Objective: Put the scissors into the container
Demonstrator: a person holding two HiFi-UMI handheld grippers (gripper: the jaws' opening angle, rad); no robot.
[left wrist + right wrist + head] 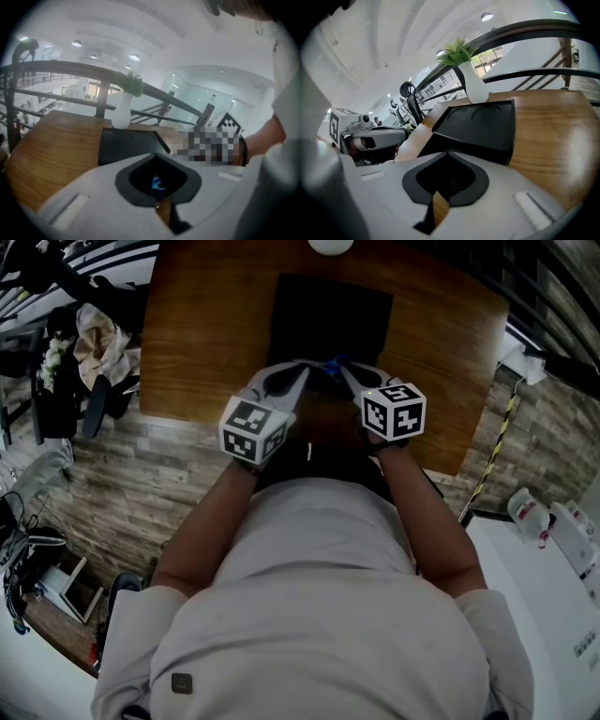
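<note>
Left of centre, the left gripper [302,373] had its grey claw pressed together at the tips. Through the dark-lined window between its fingers a scrap of blue showed: the scissors [330,365], lying between the two tools at the near end of the container [328,306]. I couldn't tell whether they sat over its rim or just short of it. To their right, the right gripper [345,371] was likewise clamped tight, and I couldn't make out whether it actually nipped any part of the scissors. To my mind the step in hand was getting a hold. Doing it well would mean making sure the pinch was on a handle loop or the blades rather than on air, lifting level so the pair didn't swing open, and clearing the low wall before letting go. The table [206,324] was warm, grained wood. The container looked matte black, shallow and square-cornered, and beyond it stood a smooth white vase [474,84] holding green leaves.
</note>
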